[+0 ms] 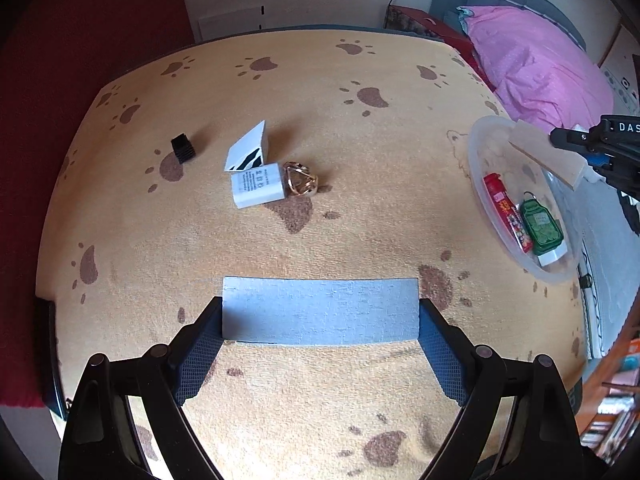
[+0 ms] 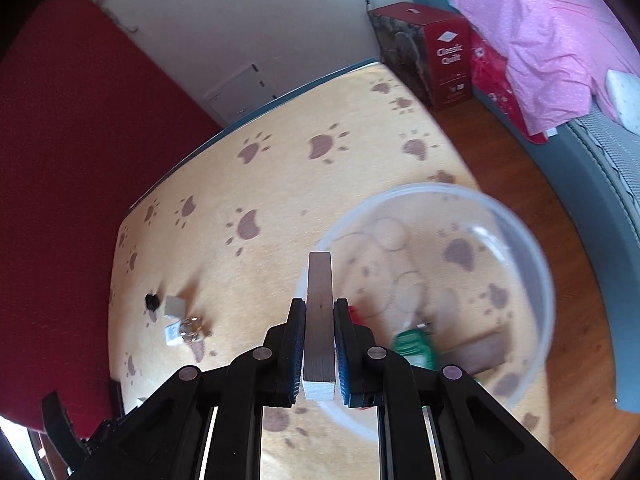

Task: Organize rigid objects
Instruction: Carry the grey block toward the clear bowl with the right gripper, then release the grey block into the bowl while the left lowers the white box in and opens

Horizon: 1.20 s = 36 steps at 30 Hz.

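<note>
- Wooden blocks fill both of our grippers: our left gripper (image 1: 320, 320) has its jaws spread wide and clamped on the two ends of a pale, flat wooden block (image 1: 320, 310), held crosswise above the rug.
- Our right gripper (image 2: 319, 344) is clenched tight on a narrow wooden plank (image 2: 319, 312), gripped by its thin sides, its far end reaching past the fingertips over the near rim of the clear plastic bowl (image 2: 532, 240).
- From the left wrist view we see the same plank (image 1: 548, 152) poised over the bowl (image 1: 480, 136), with the right gripper (image 1: 576, 140) coming in from the right edge.
- Inside the bowl lie a red packet (image 1: 506, 210), a green bottle-shaped keyring (image 1: 540, 224) and a small white piece (image 1: 554, 256); the right wrist view also shows a brown wooden piece (image 2: 476, 352) on the bowl's floor, blurred.
- The bowl stands near the right edge of a yellow rug with brown paw prints (image 1: 360, 220).
- Well apart from the bowl, towards the rug's left, we see a small black cube (image 1: 183, 148), a white card with black stripes (image 1: 248, 148), a white plug-like block (image 1: 258, 190) and a gold wire ornament (image 1: 300, 180) touching that block.
- Beyond the rug lie pink bedding (image 2: 540, 40) and a red carton (image 2: 436, 56).
</note>
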### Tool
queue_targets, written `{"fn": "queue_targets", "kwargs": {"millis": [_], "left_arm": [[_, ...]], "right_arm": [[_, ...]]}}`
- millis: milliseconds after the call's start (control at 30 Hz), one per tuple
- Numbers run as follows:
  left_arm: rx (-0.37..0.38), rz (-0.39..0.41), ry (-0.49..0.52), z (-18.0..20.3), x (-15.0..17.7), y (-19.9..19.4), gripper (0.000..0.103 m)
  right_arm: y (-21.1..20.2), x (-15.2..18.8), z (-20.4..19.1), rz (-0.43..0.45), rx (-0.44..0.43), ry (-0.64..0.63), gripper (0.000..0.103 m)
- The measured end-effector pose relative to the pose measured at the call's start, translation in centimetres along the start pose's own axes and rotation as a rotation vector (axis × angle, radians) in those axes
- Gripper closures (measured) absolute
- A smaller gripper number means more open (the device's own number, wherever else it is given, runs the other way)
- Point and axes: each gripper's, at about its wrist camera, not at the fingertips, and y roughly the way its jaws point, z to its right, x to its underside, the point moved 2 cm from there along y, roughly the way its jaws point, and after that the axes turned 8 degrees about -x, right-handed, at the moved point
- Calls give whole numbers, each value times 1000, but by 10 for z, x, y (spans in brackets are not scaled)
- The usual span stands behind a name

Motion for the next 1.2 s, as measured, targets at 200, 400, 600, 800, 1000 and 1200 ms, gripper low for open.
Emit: {"fn": "queue_targets", "kwargs": {"millis": [200,400,600,800,1000,1200], "left_arm": [[-12,9,14,20,-1,-6,11],[-24,18,28,35,-4,-11,11],[-22,20,51,52,-10,-11,11],[-9,19,73,69,-18,-9,11],[12,18,88,85,-33,-6,11],[39,41,122,110,-55,-8,11]], "right_arm": [[-1,-10,41,22,48,44,88],[0,-12,71,23,73,61,87],[-7,-6,96,23,93,93,87],[-12,3,112,15,102,118,87],[-18,13,121,13,102,133,87],[-26,18,121,22,113,111,84]]}}
